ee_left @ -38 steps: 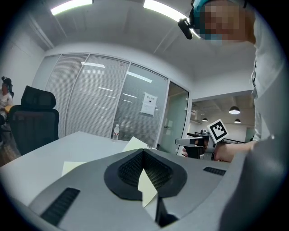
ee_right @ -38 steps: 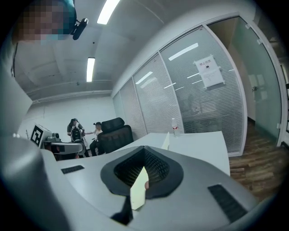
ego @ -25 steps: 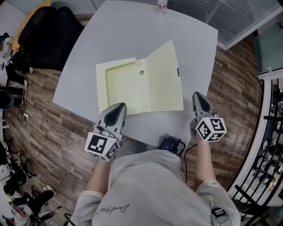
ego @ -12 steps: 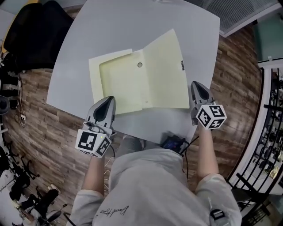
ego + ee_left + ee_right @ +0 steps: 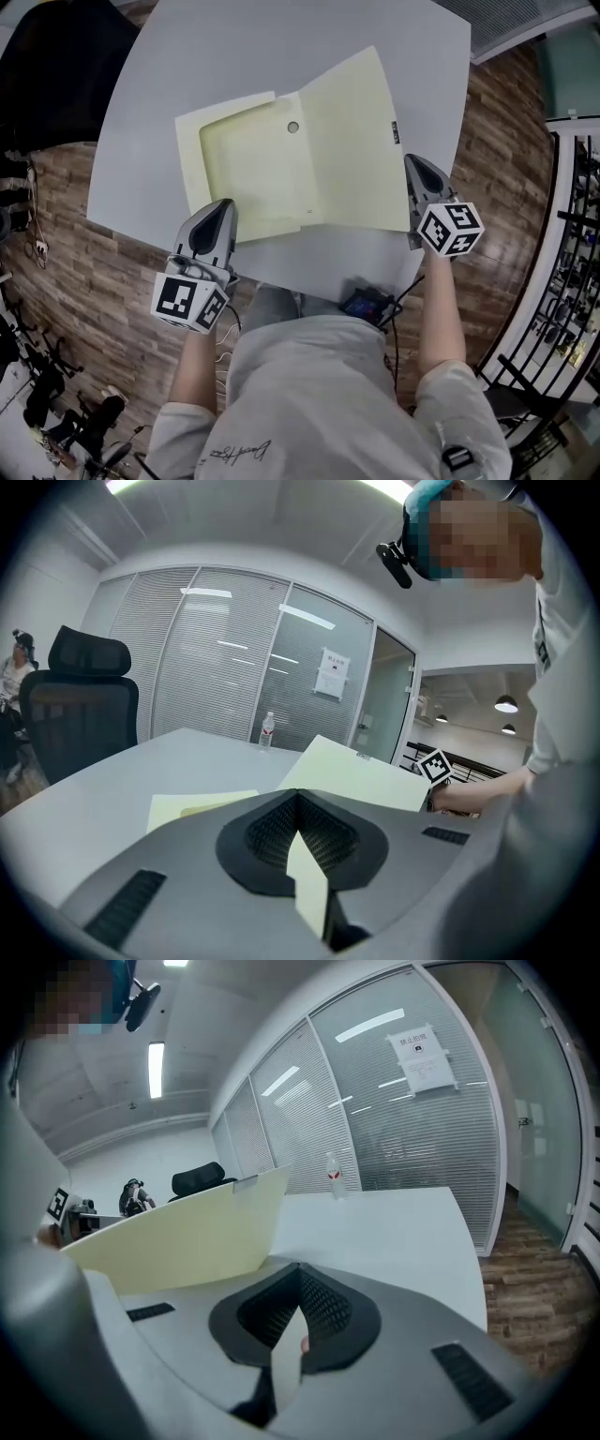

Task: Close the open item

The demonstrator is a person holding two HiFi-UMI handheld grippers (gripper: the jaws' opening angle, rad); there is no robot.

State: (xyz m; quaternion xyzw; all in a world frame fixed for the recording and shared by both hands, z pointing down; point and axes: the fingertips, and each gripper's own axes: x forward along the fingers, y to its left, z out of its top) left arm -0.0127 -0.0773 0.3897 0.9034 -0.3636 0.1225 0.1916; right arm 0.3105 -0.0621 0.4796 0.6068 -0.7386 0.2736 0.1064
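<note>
A grey table (image 5: 281,37) holds a pale yellow folder (image 5: 248,173) lying open in the middle, its tray flat and its cover (image 5: 352,141) tilted up on the right. It looks like light, stiff card that may slide. I would push the cover's free right edge over. My left tongs (image 5: 221,204) are closed and empty at the tray's near corner. My right tongs (image 5: 412,161) are also closed and empty, just beside the cover's edge.

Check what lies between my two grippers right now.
In the head view, the open yellow folder's near edge spans between the left gripper and right gripper, on the grey table.
</note>
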